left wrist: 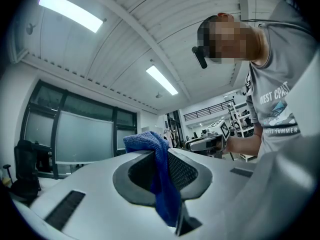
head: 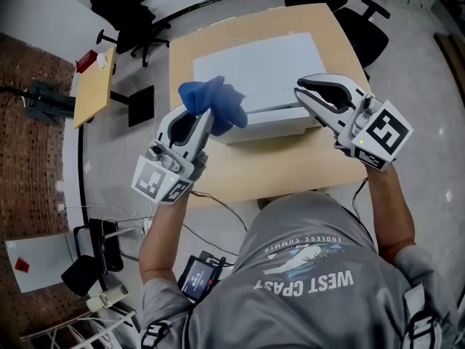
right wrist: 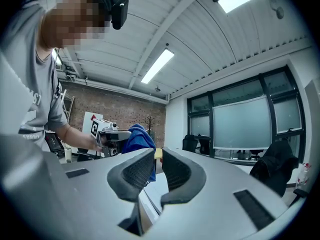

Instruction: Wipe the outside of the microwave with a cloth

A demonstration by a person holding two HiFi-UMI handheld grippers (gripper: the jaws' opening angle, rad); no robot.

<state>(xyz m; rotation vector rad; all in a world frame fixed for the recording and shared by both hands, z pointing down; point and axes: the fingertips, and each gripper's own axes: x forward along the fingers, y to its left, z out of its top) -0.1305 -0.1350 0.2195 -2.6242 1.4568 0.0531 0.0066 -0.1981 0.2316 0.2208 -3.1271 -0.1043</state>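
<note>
Hanging upright between left tongs (left wrist: pixel 159 156): cloth (left wrist: pixel 147 141)

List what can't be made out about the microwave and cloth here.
- Microwave door and sides: the head view shows mostly its top, and the left gripper and blue cloth cover its near-left corner.
- Left gripper view: no microwave in frame.
- Dirt on the microwave: too small to tell.

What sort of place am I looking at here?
Probably an office or lab workspace: black swivel chairs around a wooden table, and tall windows under strip ceiling lights.
</note>
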